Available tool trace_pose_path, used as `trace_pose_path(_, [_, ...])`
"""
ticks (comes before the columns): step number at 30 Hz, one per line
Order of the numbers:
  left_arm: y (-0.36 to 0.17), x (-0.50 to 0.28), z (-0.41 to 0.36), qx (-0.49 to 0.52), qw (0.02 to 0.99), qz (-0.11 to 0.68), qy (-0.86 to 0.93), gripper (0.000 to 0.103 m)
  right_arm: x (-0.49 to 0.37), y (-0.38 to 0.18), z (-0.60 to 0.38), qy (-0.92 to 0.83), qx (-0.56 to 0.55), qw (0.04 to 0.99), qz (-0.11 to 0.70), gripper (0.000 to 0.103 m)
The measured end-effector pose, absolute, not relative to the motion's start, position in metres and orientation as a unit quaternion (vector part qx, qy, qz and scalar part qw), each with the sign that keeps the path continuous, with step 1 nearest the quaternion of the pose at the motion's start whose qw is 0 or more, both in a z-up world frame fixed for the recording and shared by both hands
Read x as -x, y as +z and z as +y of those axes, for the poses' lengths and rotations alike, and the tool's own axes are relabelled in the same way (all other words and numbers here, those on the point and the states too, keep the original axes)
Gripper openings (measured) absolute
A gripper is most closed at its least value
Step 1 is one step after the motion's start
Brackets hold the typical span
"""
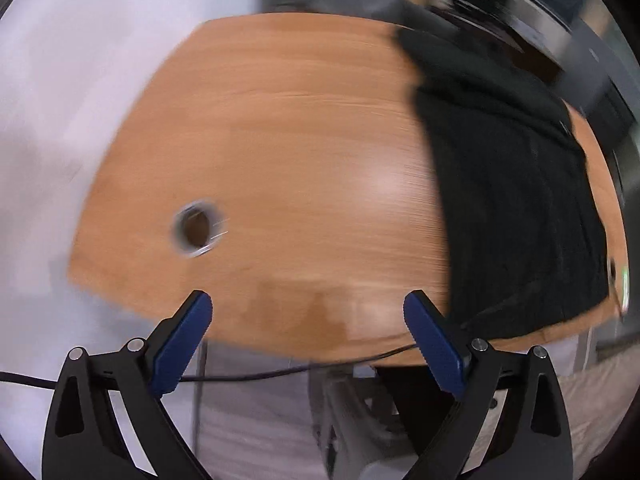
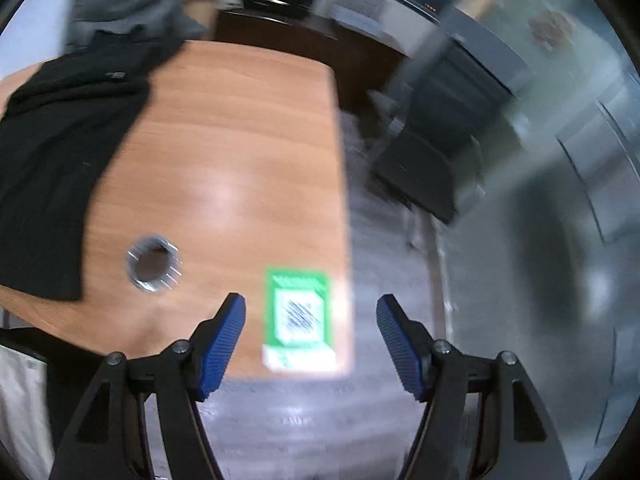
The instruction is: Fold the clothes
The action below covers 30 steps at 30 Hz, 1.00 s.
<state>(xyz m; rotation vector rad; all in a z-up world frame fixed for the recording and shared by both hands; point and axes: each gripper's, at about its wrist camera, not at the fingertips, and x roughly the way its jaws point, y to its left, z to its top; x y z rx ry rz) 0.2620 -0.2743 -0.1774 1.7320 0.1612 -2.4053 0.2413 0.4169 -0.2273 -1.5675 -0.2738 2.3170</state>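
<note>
Cloth, black garment, looks soft and floppy; my left gripper and right gripper gape empty, so I'd pinch its near hem.

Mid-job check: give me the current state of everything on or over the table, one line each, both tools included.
left tool: open, empty, above the near table edge.
right tool: open, empty, over the table's near corner.
black garment: spread flat, not visibly gripped by either tool, far end hanging over the edge.
green label: flat on the table, blurred.
cable hole: open, uncovered.
wooden table: mostly bare.
</note>
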Motion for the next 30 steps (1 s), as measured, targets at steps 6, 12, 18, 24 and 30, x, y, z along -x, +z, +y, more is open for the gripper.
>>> trace_pose_path(6, [-0.162, -0.289, -0.272, -0.563, 0.096, 0.029, -0.82, 0.098, -0.264, -0.212, 0.433, 0.845, 0.502, 0.176, -0.062, 0.072])
trace_pose_path(12, [-0.203, -0.261, -0.171, -0.545, -0.016, 0.046, -0.837, 0.099, -0.237, -0.242, 0.378, 0.877, 0.479, 0.027, -0.019, 0.072])
trace_pose_path(18, [-0.261, -0.227, -0.105, -0.56, -0.093, 0.081, -0.82, 0.098, -0.21, -0.289, 0.297, 0.869, 0.481, -0.113, 0.03, 0.072])
trace_pose_path(24, [-0.293, -0.208, -0.087, -0.595, -0.104, 0.103, -0.79, 0.098, -0.192, -0.338, 0.271, 0.837, 0.516, -0.162, 0.083, 0.071])
trace_pose_path(30, [-0.307, -0.201, -0.082, -0.627, -0.08, 0.096, -0.769, 0.103, -0.183, -0.365, 0.271, 0.817, 0.539, -0.179, 0.102, 0.069])
